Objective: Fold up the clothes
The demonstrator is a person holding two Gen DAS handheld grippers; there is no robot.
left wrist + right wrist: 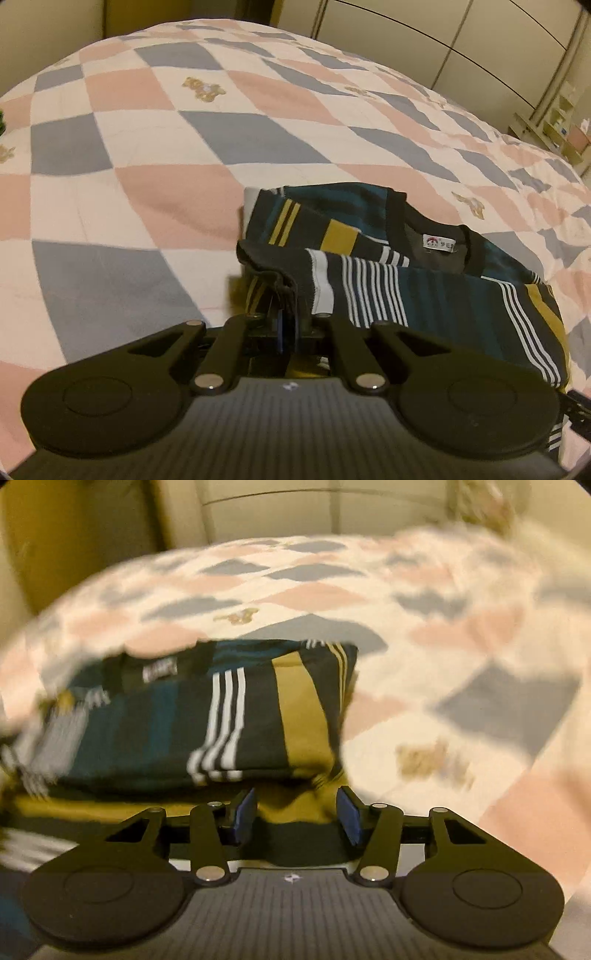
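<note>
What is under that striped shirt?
The striped shirt lies on a checked quilt that shows all around it. Whatever the quilt's pattern is directly beneath is covered. The left hand-held gripper pinches one edge.

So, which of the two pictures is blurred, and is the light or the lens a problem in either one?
Left wrist view: mostly sharp, the shirt and its label readable, light warm and dim, the quilt bulging from the fisheye lens. Right wrist view: strong motion blur over the shirt and quilt; only the right tongs stay sharp.
</note>
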